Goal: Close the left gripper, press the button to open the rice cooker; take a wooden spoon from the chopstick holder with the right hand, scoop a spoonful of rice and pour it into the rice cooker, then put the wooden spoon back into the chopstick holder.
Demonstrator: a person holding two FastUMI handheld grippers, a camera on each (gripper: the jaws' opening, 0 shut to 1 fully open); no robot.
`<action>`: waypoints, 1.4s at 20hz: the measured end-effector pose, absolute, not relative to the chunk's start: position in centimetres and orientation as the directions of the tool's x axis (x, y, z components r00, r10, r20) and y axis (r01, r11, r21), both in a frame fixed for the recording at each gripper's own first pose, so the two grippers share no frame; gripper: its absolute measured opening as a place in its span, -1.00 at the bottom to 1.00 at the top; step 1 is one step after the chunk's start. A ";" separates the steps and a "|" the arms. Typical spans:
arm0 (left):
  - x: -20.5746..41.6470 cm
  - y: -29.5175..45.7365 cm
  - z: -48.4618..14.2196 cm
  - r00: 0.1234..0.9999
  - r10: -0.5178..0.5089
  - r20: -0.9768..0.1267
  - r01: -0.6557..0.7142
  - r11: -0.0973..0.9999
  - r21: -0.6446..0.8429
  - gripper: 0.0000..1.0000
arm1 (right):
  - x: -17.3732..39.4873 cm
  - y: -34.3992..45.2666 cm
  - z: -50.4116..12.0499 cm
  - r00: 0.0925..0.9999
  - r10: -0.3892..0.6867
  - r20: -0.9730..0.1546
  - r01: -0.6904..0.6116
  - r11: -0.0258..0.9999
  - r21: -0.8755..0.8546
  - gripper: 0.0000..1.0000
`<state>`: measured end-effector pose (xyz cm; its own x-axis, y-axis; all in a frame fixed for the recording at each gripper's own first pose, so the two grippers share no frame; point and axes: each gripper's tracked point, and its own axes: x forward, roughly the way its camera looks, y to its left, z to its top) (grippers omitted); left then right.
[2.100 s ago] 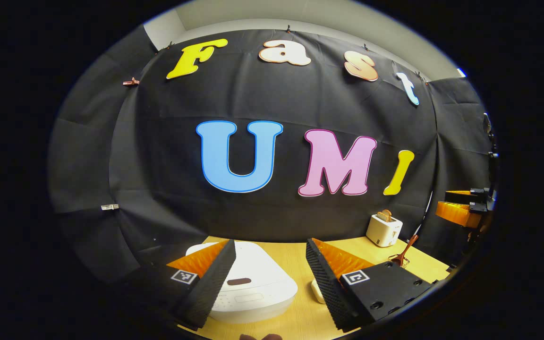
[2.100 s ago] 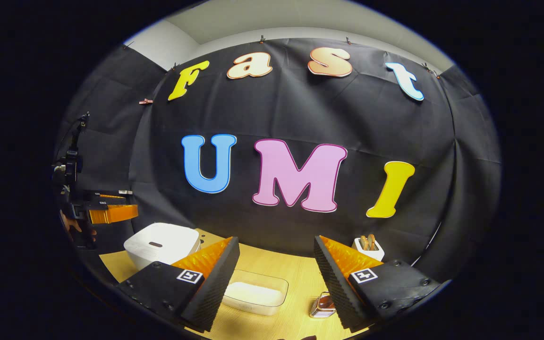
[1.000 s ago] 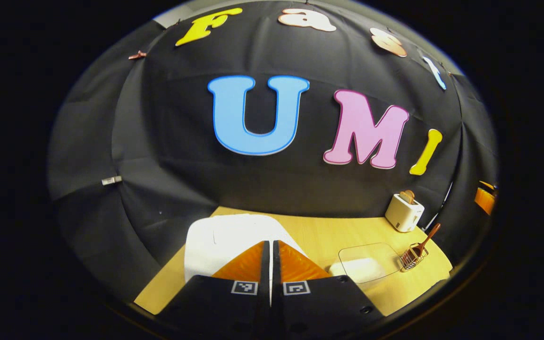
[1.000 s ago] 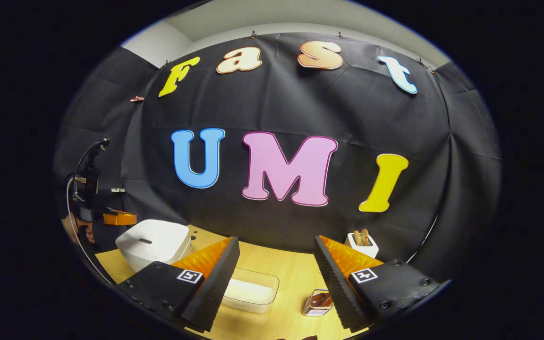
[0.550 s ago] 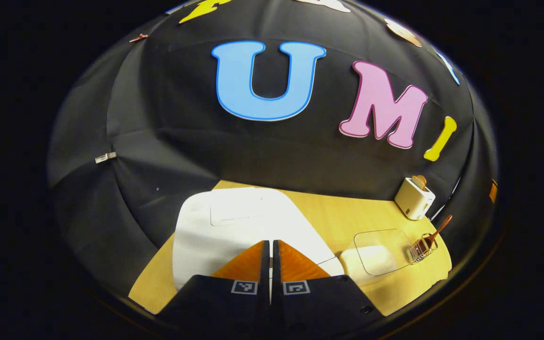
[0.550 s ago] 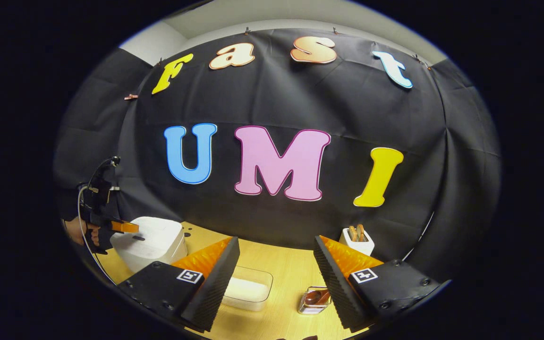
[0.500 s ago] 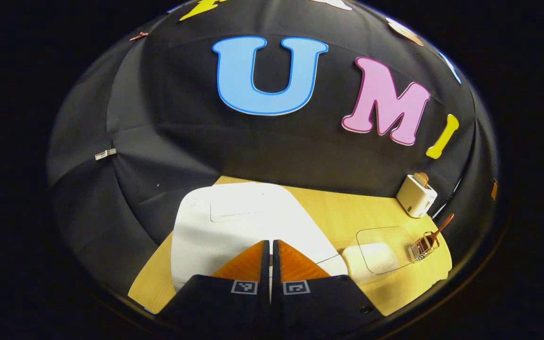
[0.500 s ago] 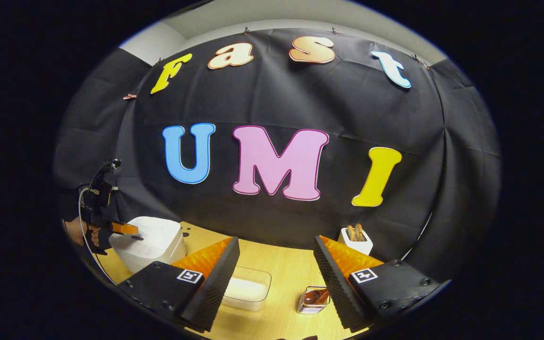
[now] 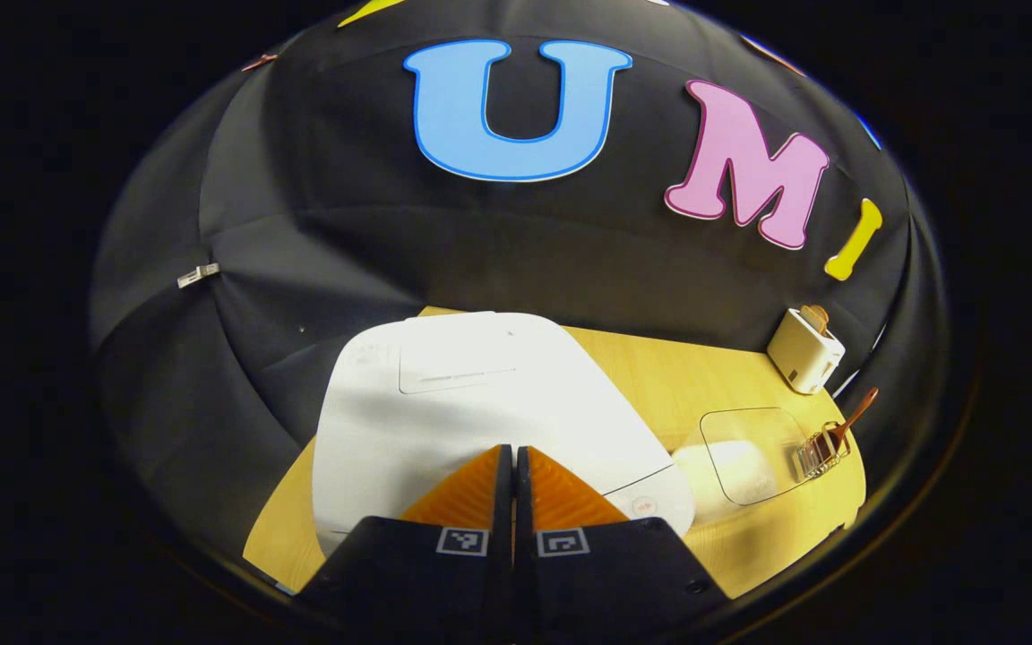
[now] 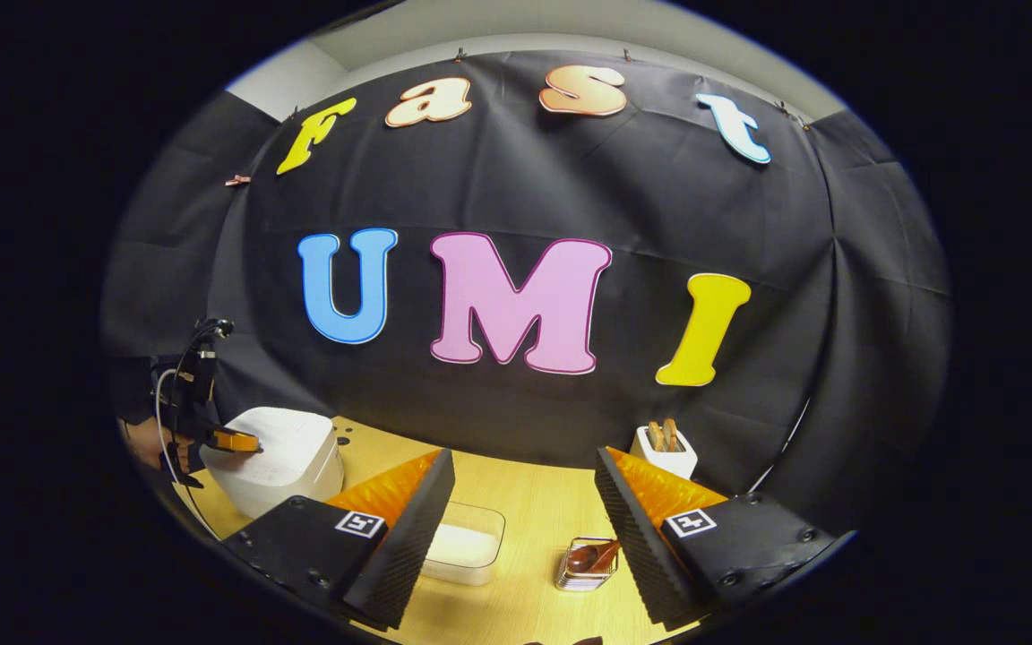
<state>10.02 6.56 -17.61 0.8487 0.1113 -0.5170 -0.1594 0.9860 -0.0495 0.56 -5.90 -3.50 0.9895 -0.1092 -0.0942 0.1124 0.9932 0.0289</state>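
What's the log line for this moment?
phase: button press | left gripper: shut, tips on rice cooker lid, closed | right gripper: open, empty | wooden spoon: in chopstick holder

Table point(image 10: 525, 502): rice cooker point(image 9: 480, 403) at left, lid down | rice container point(image 10: 467, 546) right of cooker, near front | chopstick holder point(image 10: 583, 564) right of container, wooden spoon point(image 10: 589, 555) in it | toaster point(image 10: 664, 457) behind, against booth wall | left gripper point(image 9: 513, 457) over cooker's front edge.
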 end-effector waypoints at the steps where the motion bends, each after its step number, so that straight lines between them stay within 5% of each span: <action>1: 9.8 6.5 -16.8 0.859 0.119 -0.498 -0.163 0.986 -0.046 -0.89 | 0.6 -5.8 -3.5 0.990 -0.108 -0.094 0.112 0.993 0.030 0.94; 7: 10.2 6.7 -16.2 0.842 0.098 -0.531 -0.186 0.976 -0.114 -0.88 | 0.4 -5.7 -3.0 0.991 -0.106 -0.078 0.109 0.994 0.026 0.94; 28: 15.6 11.3 1.2 0.965 0.239 -0.108 -0.235 0.971 0.046 -0.89 | -1.4 -7.0 -2.5 0.988 -0.135 -0.069 0.138 0.990 0.032 0.94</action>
